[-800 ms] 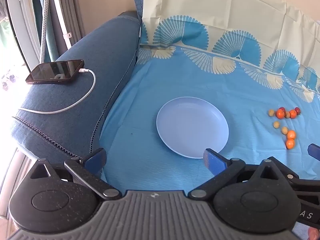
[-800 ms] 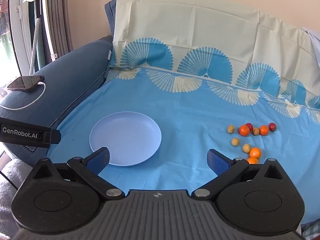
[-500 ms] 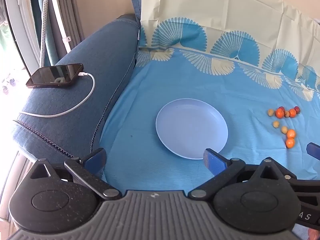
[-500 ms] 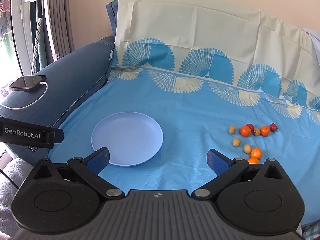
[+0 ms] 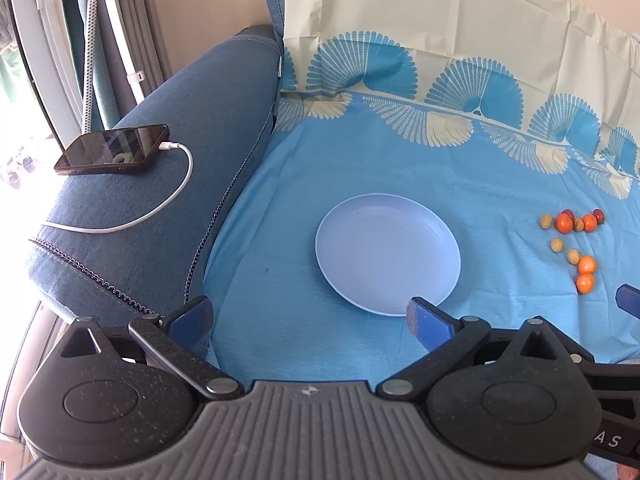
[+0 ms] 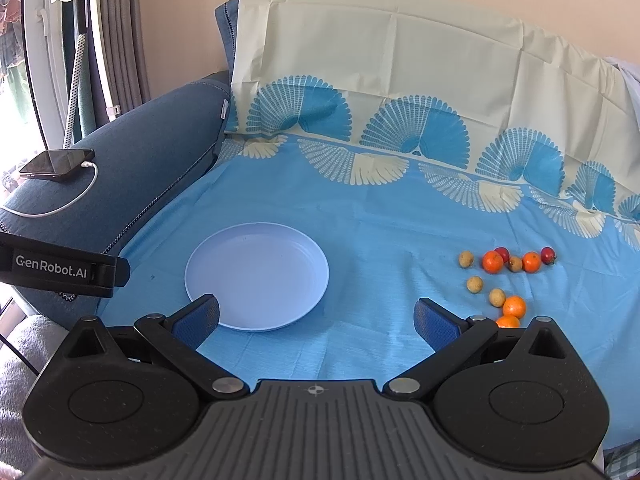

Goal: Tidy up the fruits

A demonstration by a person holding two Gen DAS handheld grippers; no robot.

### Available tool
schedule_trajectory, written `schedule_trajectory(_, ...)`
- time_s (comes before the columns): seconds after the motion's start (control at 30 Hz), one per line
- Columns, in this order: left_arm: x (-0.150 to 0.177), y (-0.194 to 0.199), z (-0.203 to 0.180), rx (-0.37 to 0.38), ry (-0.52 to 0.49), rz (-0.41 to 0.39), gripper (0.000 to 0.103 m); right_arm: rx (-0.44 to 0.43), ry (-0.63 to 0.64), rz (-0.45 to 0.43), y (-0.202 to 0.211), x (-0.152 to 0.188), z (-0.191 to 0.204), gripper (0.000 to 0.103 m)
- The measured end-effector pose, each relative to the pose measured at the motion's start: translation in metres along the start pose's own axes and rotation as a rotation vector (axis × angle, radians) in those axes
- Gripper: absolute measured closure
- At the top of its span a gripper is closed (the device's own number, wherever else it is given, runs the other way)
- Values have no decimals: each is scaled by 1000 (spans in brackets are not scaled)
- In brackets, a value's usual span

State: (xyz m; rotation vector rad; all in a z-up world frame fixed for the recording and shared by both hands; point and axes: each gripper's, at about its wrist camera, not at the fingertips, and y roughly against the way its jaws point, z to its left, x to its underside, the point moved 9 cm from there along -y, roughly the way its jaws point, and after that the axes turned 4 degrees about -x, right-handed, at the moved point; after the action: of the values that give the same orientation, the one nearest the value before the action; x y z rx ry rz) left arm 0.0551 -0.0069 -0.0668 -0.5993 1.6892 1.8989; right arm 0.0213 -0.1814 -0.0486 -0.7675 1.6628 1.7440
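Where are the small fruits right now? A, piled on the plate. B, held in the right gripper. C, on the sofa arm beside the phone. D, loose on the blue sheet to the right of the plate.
D: the small fruits lie scattered on the blue sheet to the right of the plate, which holds nothing, and both grippers are open and hold nothing.

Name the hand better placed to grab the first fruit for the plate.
Right. Its open tongs sit just beside the fruit cluster; the left tongs hover near the empty plate, farther away.
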Motion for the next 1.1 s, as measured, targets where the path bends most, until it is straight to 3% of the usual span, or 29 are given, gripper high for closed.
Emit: schedule_trajectory(1.1, 1, -13, -3, 6, -9, 26, 0, -6, 17, 8, -6, 3, -2, 0)
